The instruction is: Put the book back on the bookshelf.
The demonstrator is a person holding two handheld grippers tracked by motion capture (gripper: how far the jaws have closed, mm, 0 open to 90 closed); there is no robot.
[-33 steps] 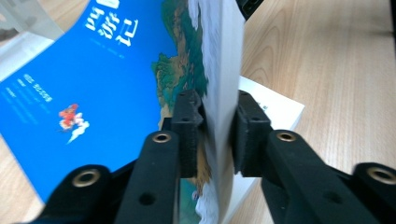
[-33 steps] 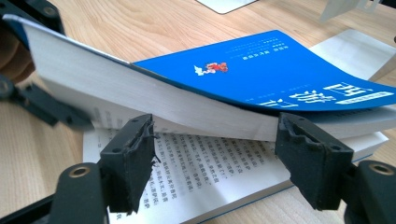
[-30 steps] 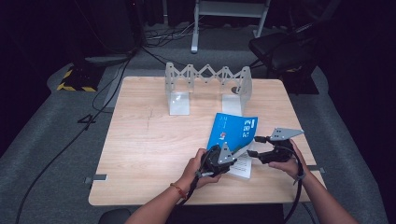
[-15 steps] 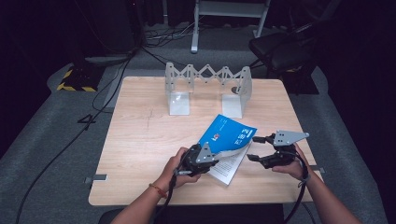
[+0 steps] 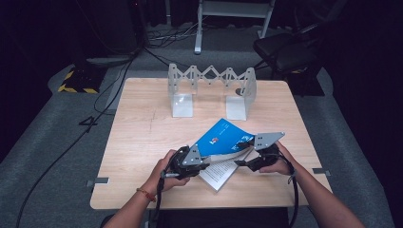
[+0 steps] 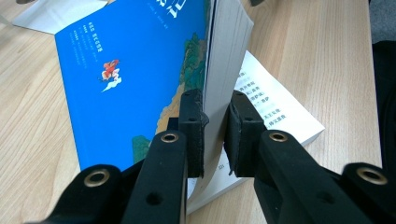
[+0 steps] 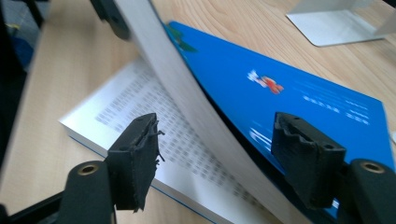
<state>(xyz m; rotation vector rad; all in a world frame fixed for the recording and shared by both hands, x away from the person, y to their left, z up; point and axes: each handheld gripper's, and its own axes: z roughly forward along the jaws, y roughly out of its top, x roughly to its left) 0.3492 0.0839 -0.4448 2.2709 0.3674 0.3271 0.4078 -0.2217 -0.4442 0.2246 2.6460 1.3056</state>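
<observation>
- Gripping a thick bundle of pages together with the blue front cover, the left gripper had its fingers pressed shut on the book, one on the cover side and one on the page side.
- In the left gripper view, the bundle stood up on its edge between the two fingers, and the printed lower pages lay flat on the counter just behind the far finger.
- The right gripper was wide open; its fingers had just been closing a little, but they did not press on anything.
- In the right gripper view, the curved, lifted bundle of pages passed between these fingers: the open printed page lay under the left finger and the blue cover under the right one.
- From the high view, the book lay opened near the person's edge of the counter, between the two grippers, with the left gripper at its near left corner and the right gripper at its right side.
- A metal folding book stand was standing well beyond the fingers, toward the far edge of the counter, apart from the book.
</observation>
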